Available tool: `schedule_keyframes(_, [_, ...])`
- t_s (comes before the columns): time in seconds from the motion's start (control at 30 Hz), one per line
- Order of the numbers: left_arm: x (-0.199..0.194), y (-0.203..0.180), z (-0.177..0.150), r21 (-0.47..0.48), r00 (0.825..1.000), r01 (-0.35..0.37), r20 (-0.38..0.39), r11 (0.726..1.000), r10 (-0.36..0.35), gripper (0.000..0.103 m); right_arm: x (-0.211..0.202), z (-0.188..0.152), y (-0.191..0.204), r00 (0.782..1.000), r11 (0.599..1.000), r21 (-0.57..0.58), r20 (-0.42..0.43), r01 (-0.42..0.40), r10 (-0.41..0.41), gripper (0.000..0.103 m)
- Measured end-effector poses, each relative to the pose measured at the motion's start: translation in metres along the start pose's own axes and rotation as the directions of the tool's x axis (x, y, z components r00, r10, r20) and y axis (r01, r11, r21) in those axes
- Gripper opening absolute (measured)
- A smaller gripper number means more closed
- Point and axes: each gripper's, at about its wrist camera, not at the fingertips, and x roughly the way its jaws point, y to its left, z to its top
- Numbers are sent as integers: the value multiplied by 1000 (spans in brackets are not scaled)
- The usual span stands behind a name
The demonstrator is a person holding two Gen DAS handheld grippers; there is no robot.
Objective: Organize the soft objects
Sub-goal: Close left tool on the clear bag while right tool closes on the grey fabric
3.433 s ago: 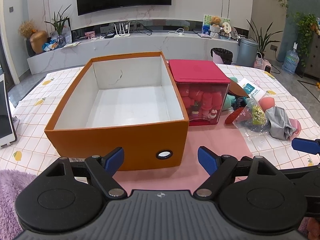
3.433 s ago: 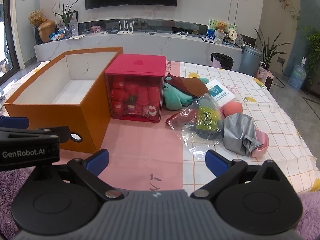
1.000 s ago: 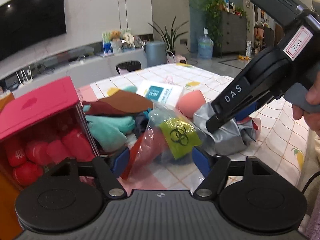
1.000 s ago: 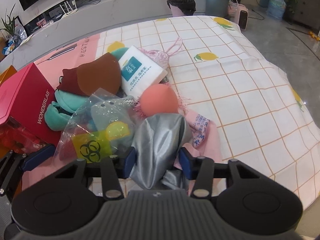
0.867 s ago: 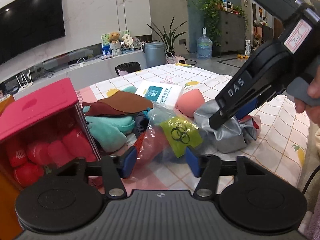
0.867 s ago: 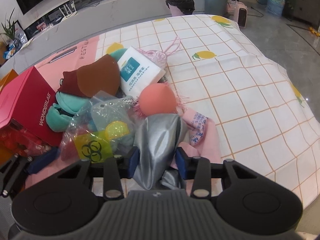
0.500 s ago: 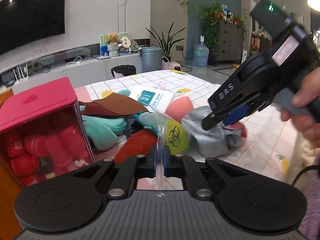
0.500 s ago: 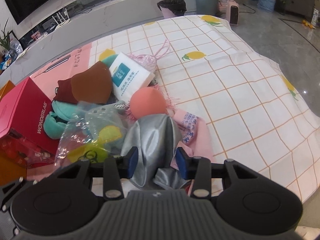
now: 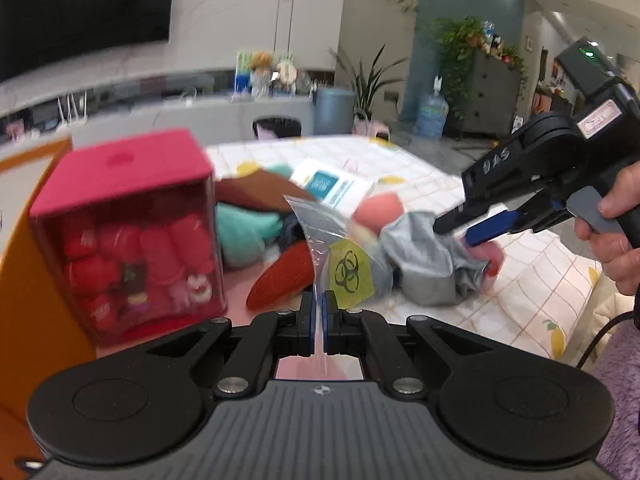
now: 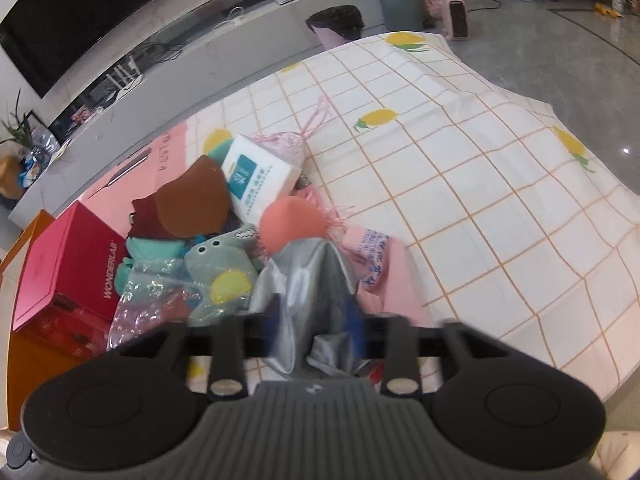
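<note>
In the left wrist view my left gripper (image 9: pixel 319 308) is shut on the lower edge of a clear plastic bag (image 9: pixel 344 240) with a yellow biohazard label, which is lifted off the table. The bag's crumpled clear film (image 10: pixel 152 296) also shows in the right wrist view. My right gripper (image 10: pixel 312 316) has a bunched grey cloth (image 10: pixel 316 276) between its blue pads; its jaws are opening while the cloth still fills the gap. From the left wrist view the right gripper (image 9: pixel 460 232) tips sit on the grey cloth (image 9: pixel 424 264), held by a person's hand (image 9: pixel 616 232).
A red-lidded clear box (image 9: pixel 132 240) of red soft items stands left, against an orange box (image 9: pixel 24 240). The pile holds a brown mask (image 10: pixel 192 200), a white tissue pack (image 10: pixel 260 180), a coral ball (image 10: pixel 292 220), a teal plush (image 10: pixel 224 264) and a pink cloth (image 10: pixel 392 276).
My left gripper closed on the plastic bag and lifted it. The right gripper stayed on the grey cloth, raised it slightly, and its pads now stand wider apart.
</note>
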Motion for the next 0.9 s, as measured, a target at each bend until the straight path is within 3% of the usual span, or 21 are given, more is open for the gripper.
schedule_keyframes(0.03, [-1,3,-1,-21,1000,-9,-4,1000,9,8,0,0,1,1000,1000,-1,5,0,0,63])
schedule_keyframes(0.13, [2,13,-1,-52,998,16,-62,999,-19,11,4,4,6,1000,1000,-17,19,20,-20,69])
schedule_keyframes(0.3, [12,13,-1,-29,992,16,-125,999,-20,18,17,5,13,1000,999,-38,-16,22,-22,69])
schedule_keyframes(0.53, [27,6,-9,-12,969,-8,-245,1000,5,20,30,10,23,999,995,-86,4,48,-48,75])
schedule_keyframes(0.63, [30,0,-13,9,967,-40,-251,999,41,20,39,8,30,998,989,-130,-12,67,-69,73])
schedule_keyframes(0.7, [29,-4,-14,33,968,-44,-247,999,51,20,39,5,33,996,981,-169,17,94,-92,58])
schedule_keyframes(0.73, [27,-5,-16,34,971,-37,-235,999,44,20,37,5,34,994,979,-176,36,105,-100,44])
schedule_keyframes(0.77, [25,-4,-17,31,976,-23,-218,999,29,20,35,6,32,994,980,-168,40,105,-100,38])
schedule_keyframes(0.83, [23,-1,-21,24,981,-2,-195,1000,7,20,29,8,25,997,992,-105,48,68,-63,15])
schedule_keyframes(0.9, [24,0,-21,24,981,1,-193,1000,3,20,17,9,16,997,999,-41,78,7,-3,14])
